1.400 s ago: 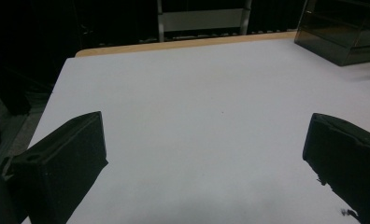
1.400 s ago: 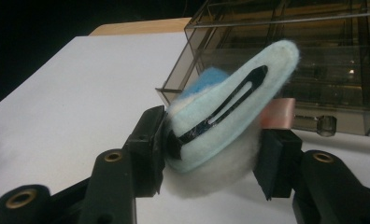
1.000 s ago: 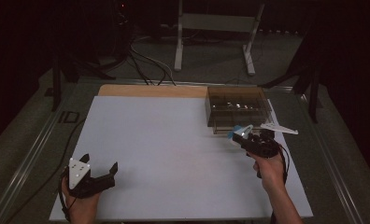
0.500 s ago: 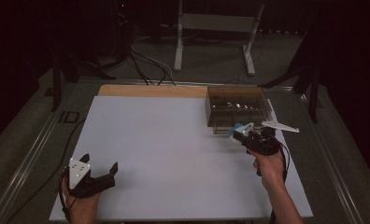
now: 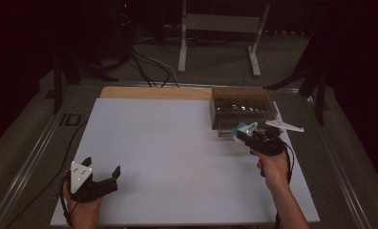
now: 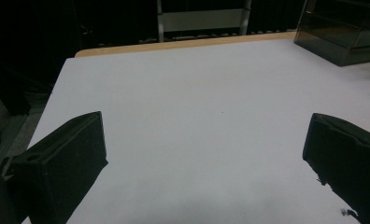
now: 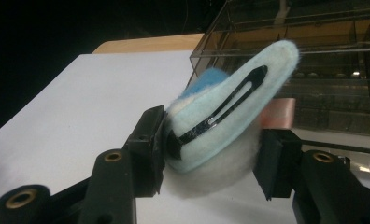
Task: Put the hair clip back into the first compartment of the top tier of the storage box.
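A light blue felt hair clip [image 7: 230, 107] with a black metal snap bar is pinched between the jaws of my right gripper [image 7: 211, 149], which is shut on it. From above, the right gripper [image 5: 243, 134] holds the clip [image 5: 241, 128] just in front of the smoked clear compartment box [image 5: 213, 102], a little above the table. The box [image 7: 314, 46] stands close behind the clip. My left gripper [image 5: 101, 167] rests low at the front left, open with nothing between its jaws [image 6: 206, 154].
A white sheet [image 5: 168, 143] covers the table, and a strip of bare wood [image 5: 153, 92] shows at its far edge. The box [image 6: 342, 37] has small items in its compartments. Cables and a metal stand lie on the dark floor beyond.
The right gripper with the clip has edged slightly toward the box. The left gripper has not moved.
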The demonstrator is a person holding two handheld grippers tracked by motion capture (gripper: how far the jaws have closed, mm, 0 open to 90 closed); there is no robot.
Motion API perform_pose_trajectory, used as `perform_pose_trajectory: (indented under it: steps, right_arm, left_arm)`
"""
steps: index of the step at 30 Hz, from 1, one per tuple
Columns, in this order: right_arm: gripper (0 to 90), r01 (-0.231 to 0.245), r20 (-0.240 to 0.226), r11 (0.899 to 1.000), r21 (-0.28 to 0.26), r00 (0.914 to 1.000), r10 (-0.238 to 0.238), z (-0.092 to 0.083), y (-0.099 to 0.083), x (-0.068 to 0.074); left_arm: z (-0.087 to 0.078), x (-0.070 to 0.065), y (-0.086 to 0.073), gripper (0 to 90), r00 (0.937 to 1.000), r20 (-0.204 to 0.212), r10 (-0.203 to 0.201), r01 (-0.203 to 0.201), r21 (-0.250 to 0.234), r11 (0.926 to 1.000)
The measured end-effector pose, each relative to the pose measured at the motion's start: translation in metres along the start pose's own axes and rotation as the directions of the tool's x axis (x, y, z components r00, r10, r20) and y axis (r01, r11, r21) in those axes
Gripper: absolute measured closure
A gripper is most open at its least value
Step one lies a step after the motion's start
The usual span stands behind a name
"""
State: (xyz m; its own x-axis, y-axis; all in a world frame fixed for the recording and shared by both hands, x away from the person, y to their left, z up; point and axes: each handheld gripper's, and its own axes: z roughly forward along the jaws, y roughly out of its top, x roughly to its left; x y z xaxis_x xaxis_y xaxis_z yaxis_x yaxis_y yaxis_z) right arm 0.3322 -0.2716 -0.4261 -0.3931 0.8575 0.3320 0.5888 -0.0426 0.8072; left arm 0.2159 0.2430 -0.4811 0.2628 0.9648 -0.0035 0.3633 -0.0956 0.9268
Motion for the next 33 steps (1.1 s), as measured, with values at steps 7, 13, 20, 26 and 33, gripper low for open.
perform_pose_trajectory:
  steps: [7,13,20,26,33]
  right_arm:
    - [49.9,0.000,0.001,1.000,-0.003,1.0000,0.000,0.003,0.004,0.002]
    - [49.9,0.012,0.004,1.000,-0.010,0.9999,-0.012,0.004,0.011,0.005]
    - [49.9,0.003,0.004,1.000,-0.019,1.0000,-0.003,0.006,0.013,0.005]
    - [49.9,0.000,0.007,1.000,-0.019,1.0000,0.001,0.009,0.014,0.006]
    - [49.9,0.003,0.009,1.000,-0.021,1.0000,-0.003,0.011,0.015,0.008]
  left_arm:
    - [0.000,0.000,0.000,1.1,1.0000,0.000,0.001,-0.001,0.001,1.0000]
    - [0.000,0.000,0.000,1.1,1.0000,0.000,0.001,-0.001,0.000,1.0000]
    - [0.000,0.000,0.000,1.1,1.0000,0.000,0.000,0.000,-0.002,1.0000]
    - [0.000,0.000,0.000,1.1,1.0000,0.000,0.000,0.000,-0.002,1.0000]
    - [0.000,0.000,0.000,1.1,1.0000,0.000,0.000,0.000,-0.002,1.0000]
